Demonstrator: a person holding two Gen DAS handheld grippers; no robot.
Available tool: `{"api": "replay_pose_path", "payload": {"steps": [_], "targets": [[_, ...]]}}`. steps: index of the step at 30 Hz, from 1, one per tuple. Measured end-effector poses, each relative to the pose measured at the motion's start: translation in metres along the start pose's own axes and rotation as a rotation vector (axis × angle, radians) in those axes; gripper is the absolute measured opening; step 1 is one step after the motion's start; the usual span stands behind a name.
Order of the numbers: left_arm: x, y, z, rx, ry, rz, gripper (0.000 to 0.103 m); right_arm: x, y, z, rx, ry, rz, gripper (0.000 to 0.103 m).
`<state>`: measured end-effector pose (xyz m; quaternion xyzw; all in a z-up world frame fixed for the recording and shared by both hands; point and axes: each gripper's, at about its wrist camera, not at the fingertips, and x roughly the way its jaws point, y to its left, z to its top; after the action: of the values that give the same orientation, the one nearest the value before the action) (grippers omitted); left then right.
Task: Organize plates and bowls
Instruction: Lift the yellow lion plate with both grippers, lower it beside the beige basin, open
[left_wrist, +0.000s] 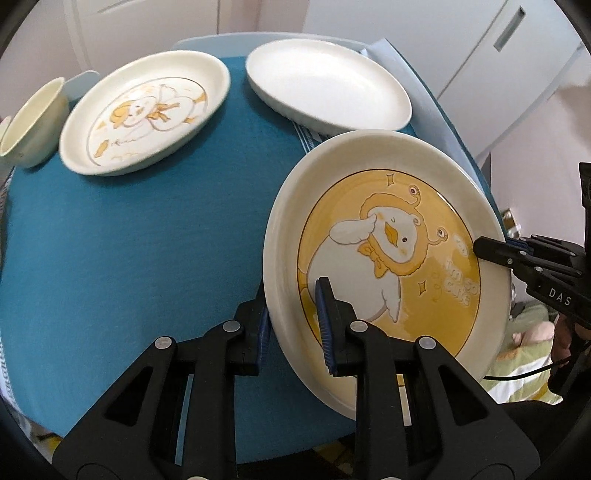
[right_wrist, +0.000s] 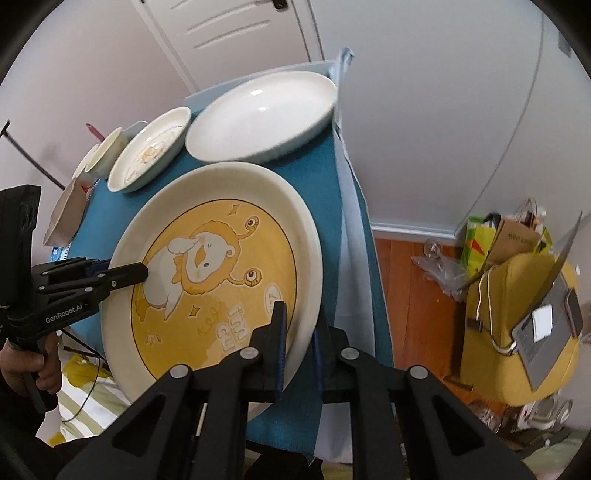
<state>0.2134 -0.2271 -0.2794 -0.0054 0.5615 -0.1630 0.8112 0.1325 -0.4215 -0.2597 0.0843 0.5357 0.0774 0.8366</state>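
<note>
**Two grippers clamp one yellow duck plate by opposite rims**

Two grippers hold the yellow duck plate (left_wrist: 384, 258), which sits tilted above the blue cloth (left_wrist: 129, 258) on the tabletop. In the left wrist view the left gripper (left_wrist: 295, 325) has its fingers closed on the plate's rim at about 7 o'clock, one blue-padded finger (left_wrist: 327, 325) lying on the painted face and the other behind the rim. The right gripper (left_wrist: 495, 251) reaches in at 3 o'clock of the plate, its fingers pinched shut on the far rim. The right wrist view shows the same hold from the other side: the right gripper (right_wrist: 297, 354) nips the rim at 5 o'clock of the plate (right_wrist: 207, 280), and the left gripper (right_wrist: 125, 275) comes in at 9 o'clock.

Beyond the plate, at 12 o'clock in the left wrist view, a plain white plate (left_wrist: 328, 88) rests on the cloth. At 10 o'clock lies a cream plate with a pale duck drawing (left_wrist: 144, 110), and just beside it, further left, a cream bowl (left_wrist: 33, 125). A hand (right_wrist: 33, 369) grips the left gripper's handle at 8 o'clock in the right wrist view.
</note>
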Motion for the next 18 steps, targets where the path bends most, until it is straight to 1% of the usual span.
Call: {"api": "replay_pose_path", "payload": {"steps": [4,6,11,15,18], "targets": [[-0.018,0.005,-0.007,-0.023,-0.029,0.011,0.020,-0.004,0.012,0.009,-0.049,-0.020,0.003,0.012],[-0.036,0.014,-0.007,-0.042,-0.049,0.022,0.020,-0.007,0.018,0.013,-0.067,-0.028,0.012,0.012],[-0.075,0.037,-0.014,-0.116,-0.097,0.053,0.020,-0.018,0.051,0.032,-0.123,-0.043,0.062,0.012],[-0.101,0.069,-0.021,-0.182,-0.132,0.077,0.020,-0.016,0.087,0.046,-0.172,-0.036,0.105,0.012],[-0.118,0.099,-0.031,-0.215,-0.142,0.101,0.020,-0.008,0.115,0.054,-0.203,-0.036,0.128,0.012]]}}
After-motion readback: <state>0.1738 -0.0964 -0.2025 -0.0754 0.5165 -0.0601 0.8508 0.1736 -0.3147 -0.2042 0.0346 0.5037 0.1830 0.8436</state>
